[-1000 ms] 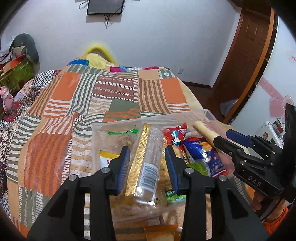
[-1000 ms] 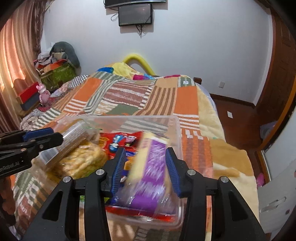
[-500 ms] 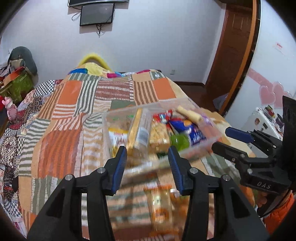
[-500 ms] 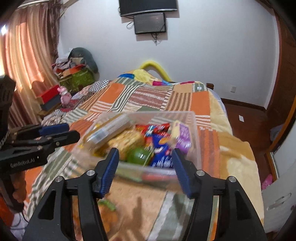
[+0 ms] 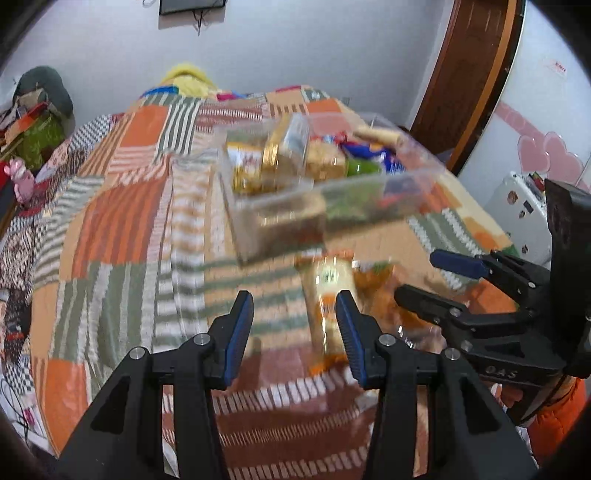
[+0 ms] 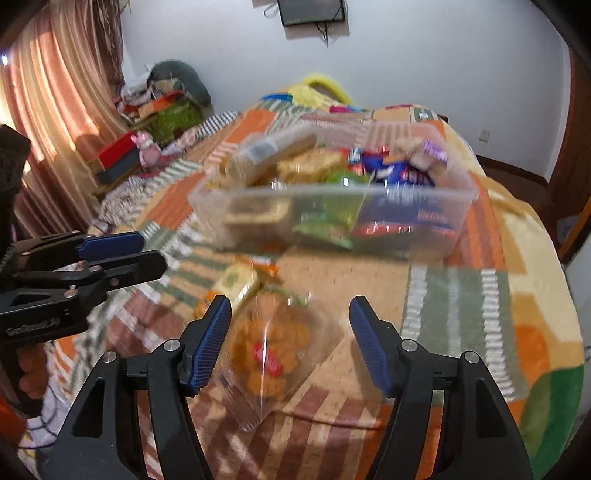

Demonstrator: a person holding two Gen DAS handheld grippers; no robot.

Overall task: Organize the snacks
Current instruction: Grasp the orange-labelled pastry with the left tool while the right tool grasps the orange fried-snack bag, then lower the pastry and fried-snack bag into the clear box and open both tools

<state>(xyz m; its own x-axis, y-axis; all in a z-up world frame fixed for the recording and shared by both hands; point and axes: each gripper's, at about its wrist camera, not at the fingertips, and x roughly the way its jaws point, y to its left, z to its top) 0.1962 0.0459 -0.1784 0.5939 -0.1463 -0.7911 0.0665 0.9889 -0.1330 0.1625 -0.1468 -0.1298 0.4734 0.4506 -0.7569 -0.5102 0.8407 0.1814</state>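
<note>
A clear plastic bin (image 5: 402, 201) (image 6: 458, 206) full of snack packs sits on the patchwork bedspread. Nearer lie two loose snacks: a yellow packet (image 5: 330, 291) (image 6: 238, 282) and a clear bag of orange snacks (image 6: 273, 354) (image 5: 384, 280). My left gripper (image 5: 295, 332) is open and empty, above the bed just short of the yellow packet; it also shows in the right wrist view (image 6: 136, 251). My right gripper (image 6: 290, 339) is open and empty, over the clear bag; it also shows in the left wrist view (image 5: 436, 277).
The bed (image 5: 122, 206) has its right edge beside a wooden door (image 5: 465, 85). Clutter and a curtain (image 6: 55, 92) stand to the left. A white wall with a mounted screen (image 6: 314, 11) is behind the bed.
Both grippers let go of the packs they held into the bin, opened, and pulled back toward me. They now hover over the two loose snacks in front of the bin.
</note>
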